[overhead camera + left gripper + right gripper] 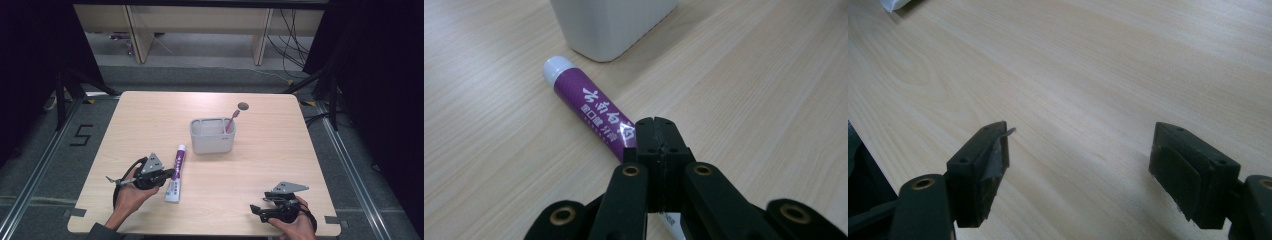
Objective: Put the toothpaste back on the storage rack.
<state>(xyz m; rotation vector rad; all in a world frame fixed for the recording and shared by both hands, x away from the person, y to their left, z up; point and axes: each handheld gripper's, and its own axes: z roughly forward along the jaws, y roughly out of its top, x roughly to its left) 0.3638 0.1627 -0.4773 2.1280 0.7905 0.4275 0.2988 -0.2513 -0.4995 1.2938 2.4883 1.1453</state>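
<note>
A pink toothbrush (231,121) is already stood in the grey holder (212,142); the toothpaste tube (589,112), lying just beyond the clenched, empty jaws of the left gripper (655,131), is judged not yet picked up. The right gripper (1080,160) is held released over bare desk (1088,65).

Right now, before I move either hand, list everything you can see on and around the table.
toothpaste tube: one, purple and white, lying on the table under the left gripper's shut jaws.
holder: one, pale grey, mid-table.
toothbrush: one, pink, leaning in the holder.
table: one, light wood.
round hole: one, dark, far table edge.
left gripper: black, jaws shut.
right gripper: black, jaws open, near right corner.
</note>
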